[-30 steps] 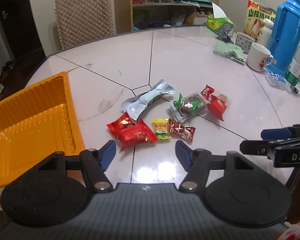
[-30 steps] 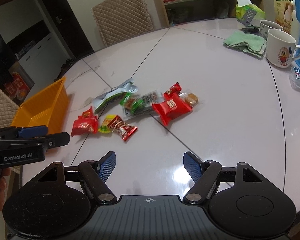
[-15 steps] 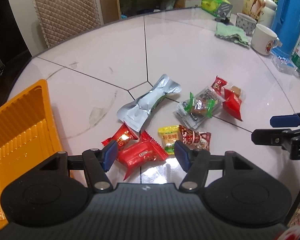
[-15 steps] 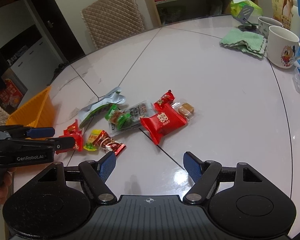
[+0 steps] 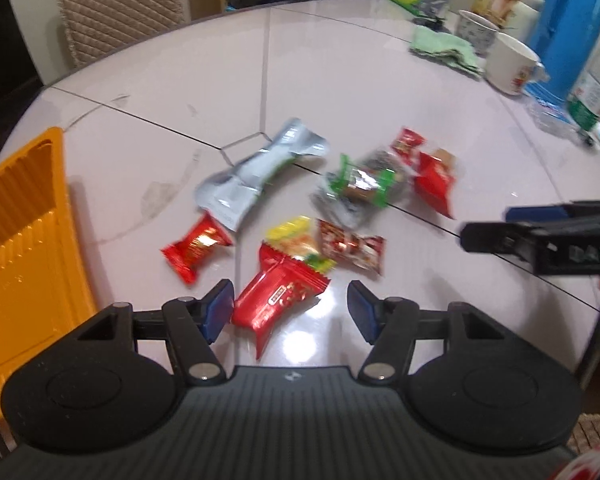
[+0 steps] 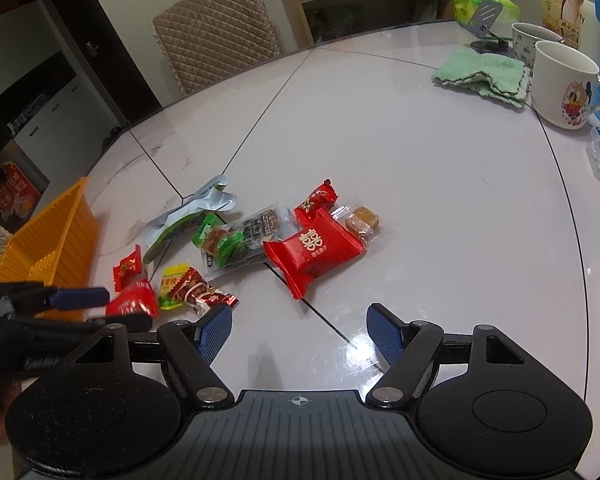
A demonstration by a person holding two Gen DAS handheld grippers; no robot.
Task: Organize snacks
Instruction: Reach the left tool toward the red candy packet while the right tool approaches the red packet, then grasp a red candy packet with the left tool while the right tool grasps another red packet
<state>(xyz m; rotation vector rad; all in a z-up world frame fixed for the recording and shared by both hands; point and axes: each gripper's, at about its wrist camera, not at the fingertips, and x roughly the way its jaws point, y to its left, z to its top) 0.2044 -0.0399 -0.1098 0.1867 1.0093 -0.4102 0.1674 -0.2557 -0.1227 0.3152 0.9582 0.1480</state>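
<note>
Left wrist view carries the risks, taken from the biggest thing down. The worktop (image 5: 340,80) is glossy and hard, so any packet nudged sideways will probably skate rather than stay put. The orange tray (image 5: 16,248) sits at the left edge of the worktop, well apart from the snack pile; I judge it the likely destination, and a loosely held packet could drop on the way across.

The left tongs (image 5: 290,308) are released, jaws apart, with the large red packet (image 5: 278,296) lying between them and its lower end just beside the left pad; no pad presses on it. Closing from here could pinch only the crinkled edge of the film, and the packet might slip out. The yellow candy (image 5: 296,240) overlaps the red packet's upper end and could be dragged along or flicked away.

The right tongs (image 6: 298,332) are also released and empty, over bare worktop just short of the red double-happiness packet (image 6: 314,250). Both tools work the same small pile, so they could knock each other. The silver pouch (image 5: 256,178) and the small red candy (image 5: 196,248) lie close by, and a careless sweep would scatter them.
</note>
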